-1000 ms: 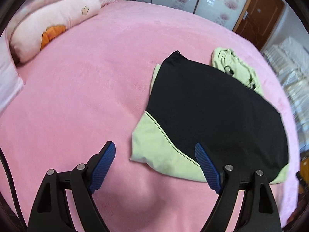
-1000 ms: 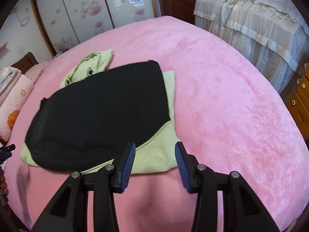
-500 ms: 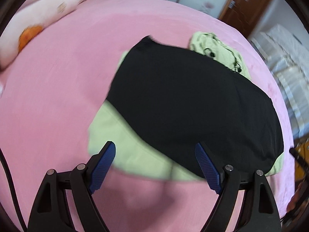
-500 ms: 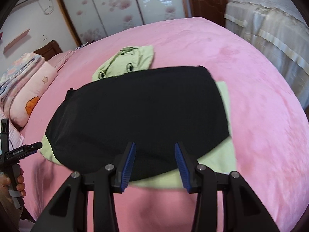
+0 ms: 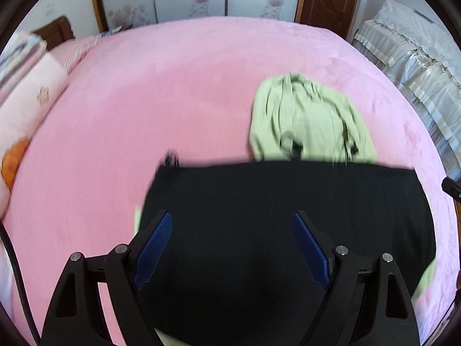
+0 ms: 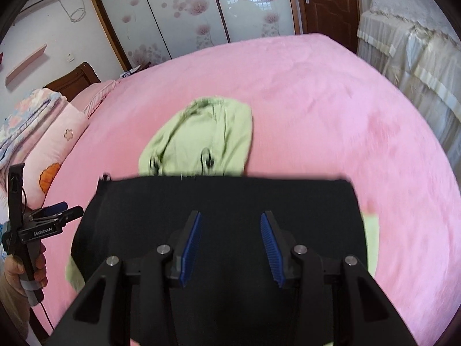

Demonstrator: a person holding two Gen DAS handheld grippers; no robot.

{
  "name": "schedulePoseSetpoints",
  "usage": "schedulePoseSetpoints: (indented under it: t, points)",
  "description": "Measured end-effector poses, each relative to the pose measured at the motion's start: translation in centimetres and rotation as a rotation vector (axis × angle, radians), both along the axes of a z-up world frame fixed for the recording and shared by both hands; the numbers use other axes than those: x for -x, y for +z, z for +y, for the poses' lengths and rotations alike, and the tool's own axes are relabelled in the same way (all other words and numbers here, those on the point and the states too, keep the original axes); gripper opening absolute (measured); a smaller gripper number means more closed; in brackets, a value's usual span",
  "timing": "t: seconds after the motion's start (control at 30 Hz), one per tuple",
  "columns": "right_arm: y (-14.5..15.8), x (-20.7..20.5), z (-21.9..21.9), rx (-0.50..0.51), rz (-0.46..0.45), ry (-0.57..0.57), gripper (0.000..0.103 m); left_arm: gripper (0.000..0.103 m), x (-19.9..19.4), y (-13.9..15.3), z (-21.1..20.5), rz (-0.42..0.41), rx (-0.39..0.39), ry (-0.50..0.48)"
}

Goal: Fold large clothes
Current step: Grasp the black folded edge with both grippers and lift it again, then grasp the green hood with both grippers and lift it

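A black-and-green garment (image 6: 219, 201) lies flat, folded, on the pink bed.

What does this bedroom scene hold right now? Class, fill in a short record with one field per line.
surface: pink bed cover
main garment: black and light green garment lying flat on the bed
second garment: crumpled light green piece just beyond it
left tool: open, over the black cloth, holding nothing
right tool: open, over the black cloth, holding nothing
bedding: pink pillow at the left
background: brown door

Home bedroom: pink bed (image 6: 317, 92), pillow (image 6: 57, 150), wardrobe doors (image 6: 178, 17).
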State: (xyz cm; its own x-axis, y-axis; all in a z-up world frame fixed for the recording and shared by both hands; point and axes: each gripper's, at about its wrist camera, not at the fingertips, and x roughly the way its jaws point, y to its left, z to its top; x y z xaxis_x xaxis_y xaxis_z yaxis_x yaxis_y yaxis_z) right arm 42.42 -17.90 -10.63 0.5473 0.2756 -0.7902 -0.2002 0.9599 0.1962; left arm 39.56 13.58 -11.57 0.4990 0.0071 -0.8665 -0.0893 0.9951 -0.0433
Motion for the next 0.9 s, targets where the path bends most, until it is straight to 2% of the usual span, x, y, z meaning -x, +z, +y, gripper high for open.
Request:
schedulePoseSetpoints:
  t: [0.1,0.13,0.23,0.37,0.5,0.57,0.67,0.9]
  points:
    - [1.0,-3.9,0.3,-0.020,0.007,0.004,0.044,0.086,-3.7,1.4,-0.3,-0.032,-0.021,-0.017]
    - [1.2,-5.3,0.3,-0.027,0.011,0.004,0.047,0.086,-4.8,1.6,-0.4,-0.038,-0.020,-0.015]
    - [0.8,-9.7,0.7,-0.008,0.008,-0.020,0.049,0.087,-8.9,1.3,0.0,-0.044,0.029,0.011]
    - [-2.1,-15.7,0.8,-0.041,0.063,-0.048,0.049,0.087,-14.6,-1.7,0.2,-0.023,0.016,0.027]
    - [-5.7,-20.1,0.2,-0.114,0.119,-0.118,0.049,0.087,-18.1,-5.1,1.2,0.001,0.058,0.100]
    - [-6.8,-21.4,0.4,-0.143,0.120,-0.126,0.049,0.087,-19.5,-7.1,1.6,0.035,0.049,0.136]
    - [-8.4,-23.3,1.4,-0.125,0.129,-0.137,0.049,0.087,-20.8,-9.1,2.0,0.059,0.076,0.148]
    - [-12.0,-26.4,3.5,-0.058,0.173,-0.142,0.049,0.087,-23.1,-12.0,1.3,0.100,0.150,0.107]
